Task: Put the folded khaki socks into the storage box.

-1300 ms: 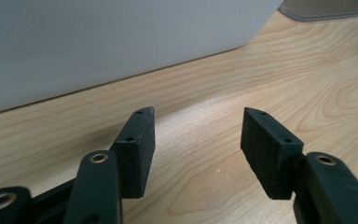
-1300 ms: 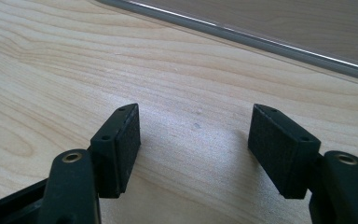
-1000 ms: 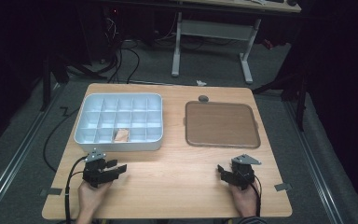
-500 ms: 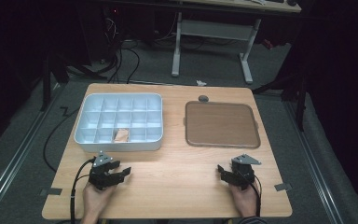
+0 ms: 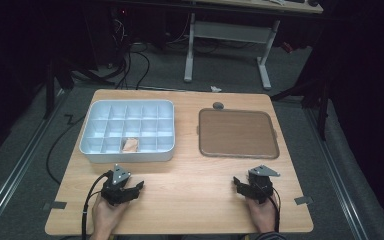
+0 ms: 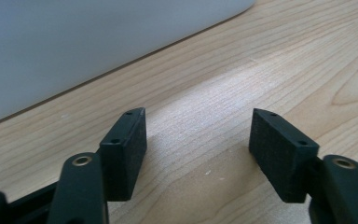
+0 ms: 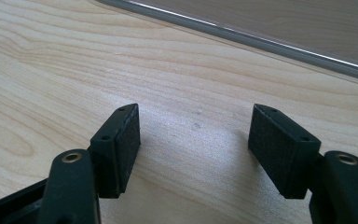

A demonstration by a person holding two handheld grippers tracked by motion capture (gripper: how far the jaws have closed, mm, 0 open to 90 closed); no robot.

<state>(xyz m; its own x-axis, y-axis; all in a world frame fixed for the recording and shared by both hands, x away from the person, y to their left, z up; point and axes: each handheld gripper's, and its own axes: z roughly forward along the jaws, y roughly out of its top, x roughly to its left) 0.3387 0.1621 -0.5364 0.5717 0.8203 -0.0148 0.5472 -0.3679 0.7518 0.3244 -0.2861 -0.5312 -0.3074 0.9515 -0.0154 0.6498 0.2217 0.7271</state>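
Observation:
My left gripper (image 5: pixel 130 187) rests low on the wooden table (image 5: pixel 190 175) near its front left, just in front of the white compartment box (image 5: pixel 127 130). It is open, with bare wood between its jaws (image 6: pixel 198 140). The box's white wall (image 6: pixel 74 46) rises close ahead in the left gripper view. A small tan piece (image 5: pixel 130 145) lies in one front compartment. My right gripper (image 5: pixel 245 185) sits at the front right, open and holding nothing (image 7: pixel 193 137). It faces the brown tray (image 5: pixel 237 132), whose grey rim (image 7: pixel 261 39) crosses the top of the right gripper view.
A small dark round object (image 5: pixel 218 105) lies on the table behind the brown tray. Bare wood stretches between the two grippers. Beyond the table stand a white desk frame (image 5: pixel 227 40) and cables on a dark floor.
The left gripper has shifted a little to the right and toward the front edge. The right gripper has stayed where it was.

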